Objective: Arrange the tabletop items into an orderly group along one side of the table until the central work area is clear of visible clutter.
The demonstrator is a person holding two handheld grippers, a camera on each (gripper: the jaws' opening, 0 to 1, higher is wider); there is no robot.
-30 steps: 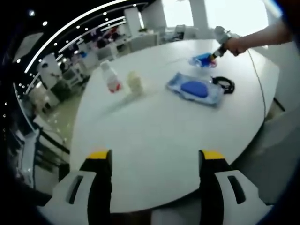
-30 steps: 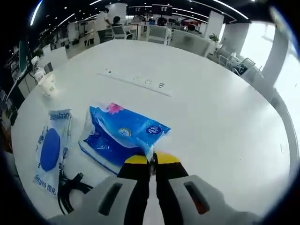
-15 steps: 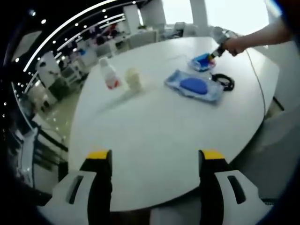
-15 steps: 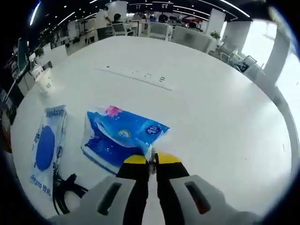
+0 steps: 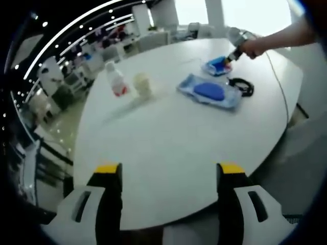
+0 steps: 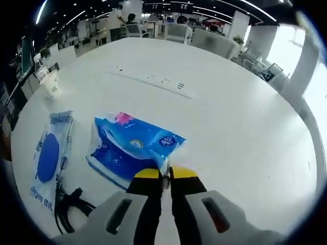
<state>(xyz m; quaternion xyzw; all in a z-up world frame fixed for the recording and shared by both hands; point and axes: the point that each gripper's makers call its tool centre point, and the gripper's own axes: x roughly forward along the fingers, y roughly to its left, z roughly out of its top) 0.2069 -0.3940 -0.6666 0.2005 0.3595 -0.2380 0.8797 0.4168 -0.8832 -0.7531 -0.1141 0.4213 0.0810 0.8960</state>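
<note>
In the right gripper view my right gripper (image 6: 165, 175) is shut on the near corner of a blue tissue pack (image 6: 132, 149) lying on the white table (image 6: 240, 122). Left of it lies a flat wet-wipe pack (image 6: 49, 158) with a dark blue oval, and a black coiled cable (image 6: 69, 206) sits near the table edge. In the left gripper view my left gripper (image 5: 166, 176) is open over the near table edge, with nothing between its jaws. Far across the table I see the wet-wipe pack (image 5: 209, 92), the tissue pack (image 5: 216, 65) with the right gripper (image 5: 234, 53) on it, and the cable (image 5: 241, 86).
A bottle with a red label (image 5: 115, 79) and a pale cup (image 5: 142, 84) stand at the table's far left in the left gripper view. The cup (image 6: 51, 83) appears at the table's left edge in the right gripper view. A power strip slot (image 6: 152, 80) runs across the table's middle. Office chairs and desks surround the table.
The left view has drifted slightly, so the far items sit a little higher. The right gripper stays shut on the tissue pack, which has barely moved.
</note>
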